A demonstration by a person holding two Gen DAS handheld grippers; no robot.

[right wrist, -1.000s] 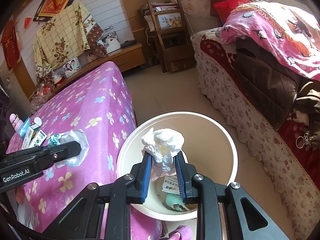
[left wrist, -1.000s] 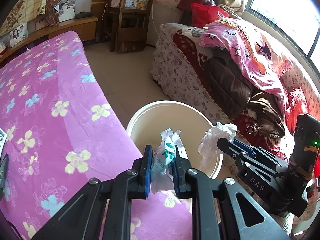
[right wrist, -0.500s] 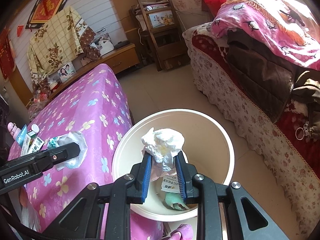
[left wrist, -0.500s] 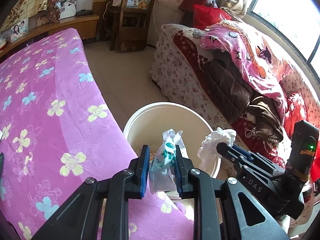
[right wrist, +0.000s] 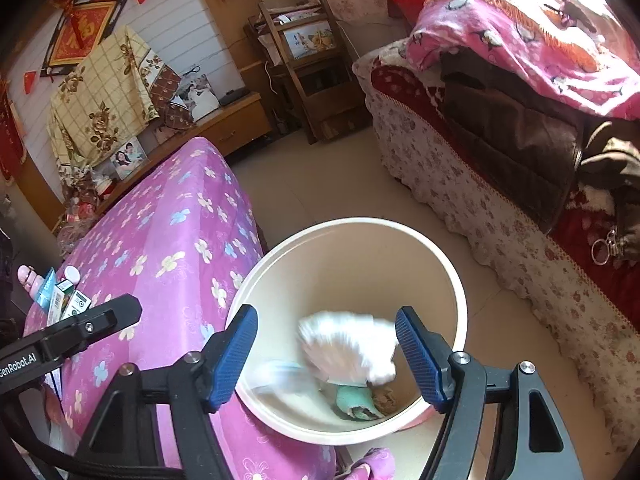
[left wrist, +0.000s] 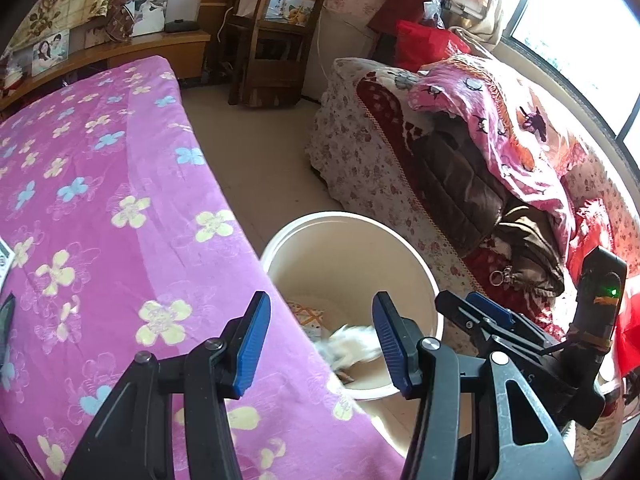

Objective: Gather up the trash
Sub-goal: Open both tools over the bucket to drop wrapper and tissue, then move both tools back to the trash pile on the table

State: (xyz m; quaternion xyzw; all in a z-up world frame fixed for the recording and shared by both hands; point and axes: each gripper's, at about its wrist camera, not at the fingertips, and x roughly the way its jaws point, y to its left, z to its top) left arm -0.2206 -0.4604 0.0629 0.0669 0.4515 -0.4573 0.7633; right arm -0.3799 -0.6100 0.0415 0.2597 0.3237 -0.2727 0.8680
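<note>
1. Plainly, the right claw (right wrist: 326, 354) stood wide with nothing between its pads; its jaws had just been opening, and the white crumpled tissue (right wrist: 346, 346) (blurred, apparently mid-fall) hung just below and ahead of it, over the mouth of the cream bucket (right wrist: 452, 280).
2. The left claw (left wrist: 320, 344) had likewise just been opening and held nothing; a pale blurred scrap (left wrist: 352, 346) showed past its right pad, inside the bucket (left wrist: 424, 276).
3. Outward, the bucket sat on the floor against the edge of the pink flowered bed (right wrist: 168, 248), straight beneath both claws.
4. Remaining litter, small boxes and packets (right wrist: 60, 298), lay on the bed well to the left, nearer the left claw (my judgement: that claw should fetch it).
</note>
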